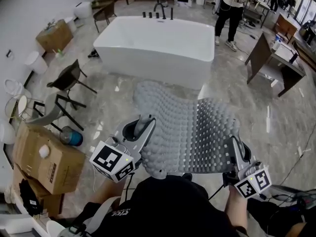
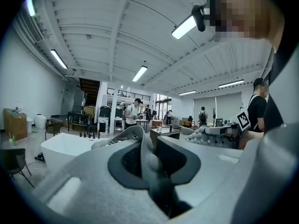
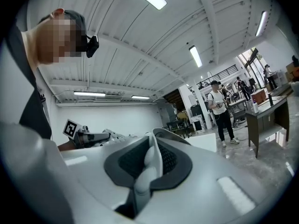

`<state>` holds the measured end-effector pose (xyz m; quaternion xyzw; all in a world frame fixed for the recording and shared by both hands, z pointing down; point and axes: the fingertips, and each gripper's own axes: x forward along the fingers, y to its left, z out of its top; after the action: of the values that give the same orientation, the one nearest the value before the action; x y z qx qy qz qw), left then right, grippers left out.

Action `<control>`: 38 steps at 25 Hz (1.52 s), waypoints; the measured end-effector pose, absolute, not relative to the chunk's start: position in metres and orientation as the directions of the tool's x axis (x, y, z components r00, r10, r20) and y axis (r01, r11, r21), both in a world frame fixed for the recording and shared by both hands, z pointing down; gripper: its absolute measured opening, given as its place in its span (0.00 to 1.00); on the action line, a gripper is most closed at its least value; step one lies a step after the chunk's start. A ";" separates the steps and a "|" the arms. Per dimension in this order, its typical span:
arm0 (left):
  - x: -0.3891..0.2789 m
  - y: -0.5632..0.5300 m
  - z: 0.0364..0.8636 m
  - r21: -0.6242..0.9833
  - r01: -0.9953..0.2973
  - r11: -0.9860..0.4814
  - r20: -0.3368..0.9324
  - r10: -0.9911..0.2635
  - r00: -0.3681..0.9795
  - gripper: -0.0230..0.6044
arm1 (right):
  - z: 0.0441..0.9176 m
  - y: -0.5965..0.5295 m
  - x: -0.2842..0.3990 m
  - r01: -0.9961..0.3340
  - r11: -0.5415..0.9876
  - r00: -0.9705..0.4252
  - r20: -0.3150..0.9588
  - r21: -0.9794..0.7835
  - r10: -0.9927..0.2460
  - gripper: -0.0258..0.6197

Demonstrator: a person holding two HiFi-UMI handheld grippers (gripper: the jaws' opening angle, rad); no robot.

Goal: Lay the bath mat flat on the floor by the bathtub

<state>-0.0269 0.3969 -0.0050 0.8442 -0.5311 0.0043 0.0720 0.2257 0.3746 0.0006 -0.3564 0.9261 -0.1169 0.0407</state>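
Left hand-held gripper (image 1: 141,130) pinches one near corner of the grey bath mat (image 1: 192,125) and the right hand-held gripper (image 1: 234,149) pinches the other. This keeps the nubbed sheet spread between them (far edge sagging toward the floor (image 1: 276,117)), close before the bathtub (image 1: 158,51), probably ready for lowering flat.

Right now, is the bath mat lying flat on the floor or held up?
Held up, spread but not flat: the left gripper and right gripper clamp the near edge of the bath mat, and it sags unevenly.

Bath mat (image 1: 192,127) before bathtub (image 1: 158,53)
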 end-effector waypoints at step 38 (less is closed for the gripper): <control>-0.091 0.182 0.035 0.129 -0.914 -0.385 0.196 -0.894 0.404 0.14 | 0.046 0.147 0.179 -0.625 0.673 -0.754 0.082 -0.395 -0.652 0.07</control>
<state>-0.0906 0.1822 0.0346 0.8308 -0.5439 0.0470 0.1082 0.1794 0.1467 0.0465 -0.3492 0.9141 -0.2033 0.0331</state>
